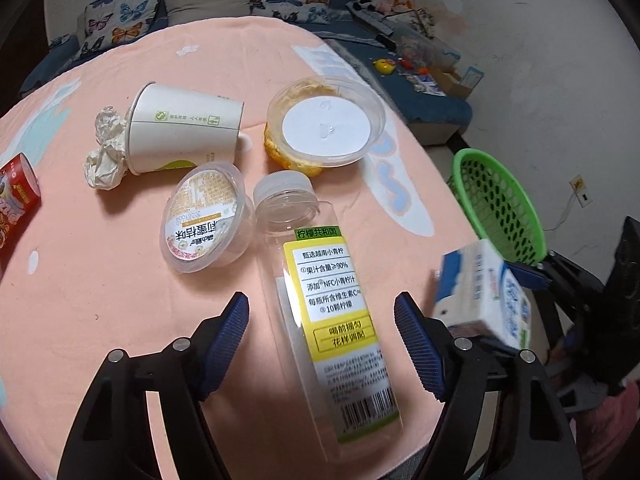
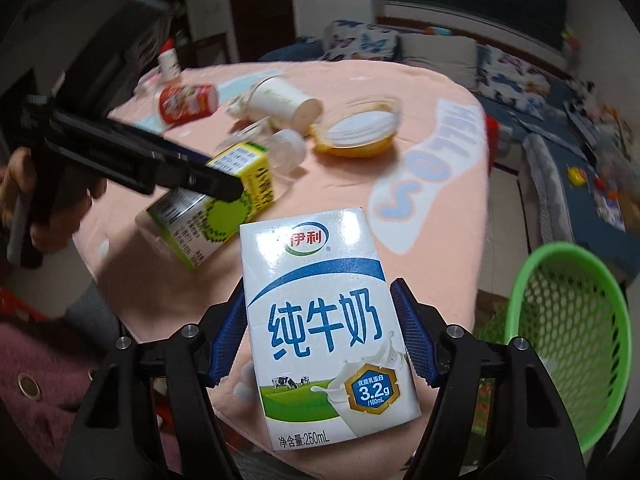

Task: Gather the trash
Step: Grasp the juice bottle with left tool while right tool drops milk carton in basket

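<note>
My right gripper is shut on a white and blue milk carton and holds it above the table's near edge; the carton also shows in the left wrist view. My left gripper is open, its fingers on either side of a clear plastic bottle with a yellow-green label that lies on the pink tablecloth. The bottle also shows in the right wrist view. A green mesh basket stands below the table edge to the right, also in the left wrist view.
On the table lie a white paper cup on its side, crumpled tissue, a small lidded plastic cup, a clear container with orange remains and a red can. A sofa with butterfly cushions stands behind.
</note>
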Demonstrator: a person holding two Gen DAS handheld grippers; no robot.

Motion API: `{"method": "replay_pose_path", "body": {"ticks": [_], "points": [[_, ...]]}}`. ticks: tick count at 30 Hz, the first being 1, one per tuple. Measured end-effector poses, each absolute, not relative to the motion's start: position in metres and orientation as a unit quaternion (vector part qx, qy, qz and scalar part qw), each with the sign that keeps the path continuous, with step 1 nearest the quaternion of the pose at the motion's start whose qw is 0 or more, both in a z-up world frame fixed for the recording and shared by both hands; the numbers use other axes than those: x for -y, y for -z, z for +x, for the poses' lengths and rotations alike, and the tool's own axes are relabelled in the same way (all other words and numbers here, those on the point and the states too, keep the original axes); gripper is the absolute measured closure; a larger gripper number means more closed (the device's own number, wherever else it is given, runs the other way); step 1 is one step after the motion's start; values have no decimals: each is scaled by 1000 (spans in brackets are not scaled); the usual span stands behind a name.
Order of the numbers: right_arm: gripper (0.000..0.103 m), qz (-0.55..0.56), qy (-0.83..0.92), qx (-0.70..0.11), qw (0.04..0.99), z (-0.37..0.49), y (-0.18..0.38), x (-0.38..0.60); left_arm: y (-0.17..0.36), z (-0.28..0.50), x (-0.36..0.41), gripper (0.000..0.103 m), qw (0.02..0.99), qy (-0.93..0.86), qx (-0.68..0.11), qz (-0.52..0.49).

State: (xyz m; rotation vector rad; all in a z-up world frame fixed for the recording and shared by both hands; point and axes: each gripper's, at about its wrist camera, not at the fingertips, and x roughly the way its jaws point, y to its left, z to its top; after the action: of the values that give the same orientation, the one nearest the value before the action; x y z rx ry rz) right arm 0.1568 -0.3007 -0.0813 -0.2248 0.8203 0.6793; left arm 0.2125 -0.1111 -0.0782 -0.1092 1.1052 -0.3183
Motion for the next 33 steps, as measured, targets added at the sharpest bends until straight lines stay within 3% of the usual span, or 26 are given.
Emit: {"method": "replay_pose_path", "body": {"ticks": [9, 14, 28, 33], "points": [[34, -33, -266, -375, 887, 162, 71, 342, 85, 222, 130, 37, 839, 124, -529, -19], [34, 1, -200, -366, 909, 167, 61, 390, 88, 226, 132, 53, 841, 100, -531, -1], [33, 90, -14, -396, 914, 203, 94, 510, 67, 202, 132, 58, 841, 157, -517, -32], [28, 112, 0, -401, 909, 218, 108, 527, 51, 194, 138, 58, 842, 190, -504, -43]]}}
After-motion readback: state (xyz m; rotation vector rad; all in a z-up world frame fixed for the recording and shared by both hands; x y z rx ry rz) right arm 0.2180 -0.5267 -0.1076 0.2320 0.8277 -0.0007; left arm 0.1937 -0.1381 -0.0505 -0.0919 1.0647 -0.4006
